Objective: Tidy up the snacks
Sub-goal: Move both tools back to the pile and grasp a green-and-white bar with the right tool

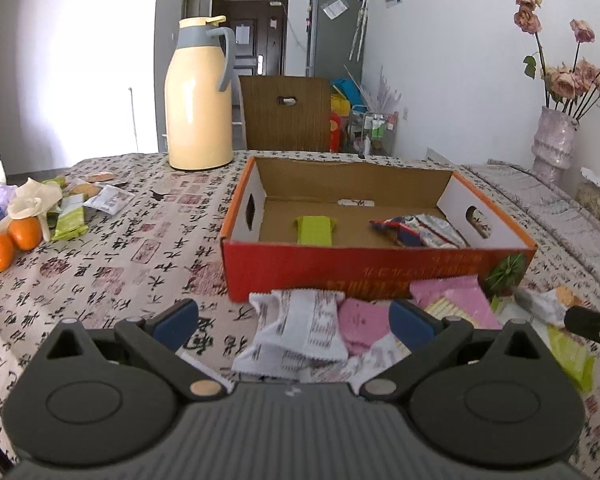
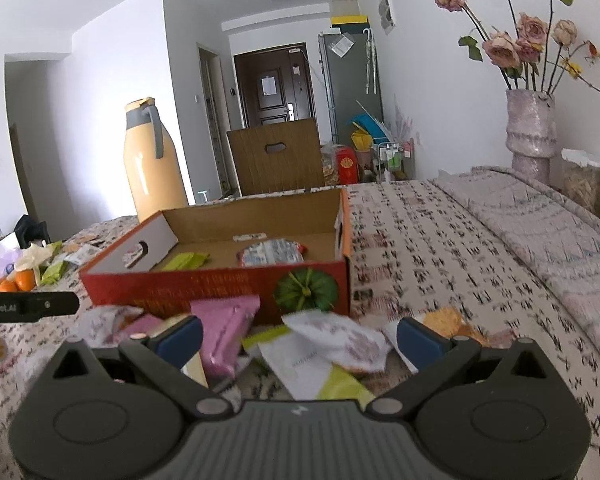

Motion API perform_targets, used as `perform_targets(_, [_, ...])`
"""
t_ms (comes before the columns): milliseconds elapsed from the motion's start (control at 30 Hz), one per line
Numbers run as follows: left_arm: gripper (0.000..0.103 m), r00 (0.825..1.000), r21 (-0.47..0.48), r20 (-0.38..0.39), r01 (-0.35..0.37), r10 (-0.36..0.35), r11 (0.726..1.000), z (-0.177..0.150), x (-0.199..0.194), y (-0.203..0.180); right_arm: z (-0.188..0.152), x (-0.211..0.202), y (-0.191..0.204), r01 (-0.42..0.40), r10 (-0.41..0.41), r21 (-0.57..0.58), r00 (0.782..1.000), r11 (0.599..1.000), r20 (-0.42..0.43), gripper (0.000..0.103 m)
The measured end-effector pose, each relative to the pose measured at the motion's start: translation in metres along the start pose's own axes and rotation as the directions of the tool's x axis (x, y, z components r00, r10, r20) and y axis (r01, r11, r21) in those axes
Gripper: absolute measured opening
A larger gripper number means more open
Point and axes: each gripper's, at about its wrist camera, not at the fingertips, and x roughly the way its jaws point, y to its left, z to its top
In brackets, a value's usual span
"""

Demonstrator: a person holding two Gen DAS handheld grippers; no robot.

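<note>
1. The loose snack packets (image 1: 300, 332) lie heaped on the tabletop (image 1: 120, 264) just in front of the red cardboard box (image 1: 360, 272), touching its near wall; white (image 2: 332, 340), pink (image 2: 224, 332) and lime-green wrappers overlap one another.
2. The box stands open-topped at 12 o'clock from both tools. Inside lie a green packet (image 1: 315, 230) at left and a red-white-blue bag (image 1: 416, 230) at right, well apart, with bare cardboard floor between them.
3. The left tool (image 1: 296, 320) is held low and level, pointing at the box, its fingers spread wide on either side of the white and pink packets. It grips nothing.
4. The right tool (image 2: 300, 336) is likewise low and wide open over the heap's right part, holding nothing; a white wrapper lies between its blue pads (image 2: 418, 340).
5. Each tool's tip shows at the other view's edge, so the two sit side by side, close.
6. At 3 o'clock of the box the patterned cloth is open up to a folded quilt (image 2: 540, 232).
7. At 9 to 10 o'clock lie more wrappers (image 1: 70, 220) and oranges (image 1: 12, 244); a cream flask (image 1: 200, 100) stands at 11 o'clock, and a vase of dried roses (image 2: 530, 128) at 2 o'clock.
</note>
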Motion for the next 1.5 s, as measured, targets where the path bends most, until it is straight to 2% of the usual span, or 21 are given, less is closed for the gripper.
perform_targets(133, [0.103, 1.0, 0.001, 0.0, 0.007, -0.007, 1.0, -0.012, 0.0, 0.001, -0.016, -0.003, -0.004, 0.003, -0.003, -0.009, 1.0, 1.0, -0.015, 0.103])
perform_targets(333, [0.103, 1.0, 0.007, 0.003, -0.023, 0.023, 1.0, -0.029, 0.012, 0.002, -0.031, -0.002, -0.01, 0.012, -0.012, -0.003, 0.999, 1.0, -0.052, 0.103])
perform_targets(700, [0.103, 1.0, -0.016, -0.006, 0.011, -0.011, 1.0, -0.033, 0.016, 0.006, -0.035, 0.002, -0.005, 0.037, -0.041, -0.046, 0.994, 0.998, -0.1, 0.103])
perform_targets(867, [0.103, 1.0, -0.023, -0.013, 0.016, -0.016, 1.0, -0.033, 0.018, 0.007, -0.029, 0.014, -0.004, 0.049, -0.061, -0.103, 0.991, 0.994, -0.118, 0.101])
perform_targets(900, [0.103, 1.0, -0.023, -0.013, 0.016, -0.016, 1.0, -0.033, 0.018, 0.007, -0.026, 0.019, -0.004, 0.05, -0.066, -0.12, 0.99, 0.992, -0.128, 0.099])
perform_targets(1000, [0.103, 1.0, -0.024, -0.013, 0.015, -0.016, 1.0, -0.033, 0.018, 0.007, -0.019, 0.037, -0.005, 0.041, -0.068, -0.15, 0.981, 0.988, -0.184, 0.086])
perform_targets(1067, [0.103, 1.0, -0.028, -0.014, 0.015, -0.015, 0.999, -0.033, 0.018, 0.008, -0.015, 0.047, -0.005, 0.019, -0.054, -0.156, 0.974, 0.988, -0.222, 0.073])
perform_targets(1167, [0.103, 1.0, -0.031, -0.015, 0.016, -0.016, 0.999, -0.033, 0.018, 0.009, -0.013, 0.06, -0.004, -0.007, -0.036, -0.154, 0.961, 0.988, -0.275, 0.061])
perform_targets(1333, [0.103, 1.0, -0.035, -0.019, 0.02, -0.02, 0.999, -0.033, 0.018, 0.009, -0.015, 0.059, 0.005, -0.034, -0.019, -0.184, 0.959, 0.982, -0.282, 0.051])
perform_targets(1433, [0.103, 1.0, -0.037, -0.019, 0.021, -0.022, 0.999, -0.033, 0.018, 0.009, -0.018, 0.054, 0.009, -0.05, -0.006, -0.194, 0.961, 0.98, -0.276, 0.039])
perform_targets(1500, [0.103, 1.0, -0.038, -0.018, 0.021, -0.022, 0.999, -0.033, 0.018, 0.01, -0.022, 0.05, 0.015, -0.036, -0.021, -0.214, 0.965, 0.976, -0.26, 0.037])
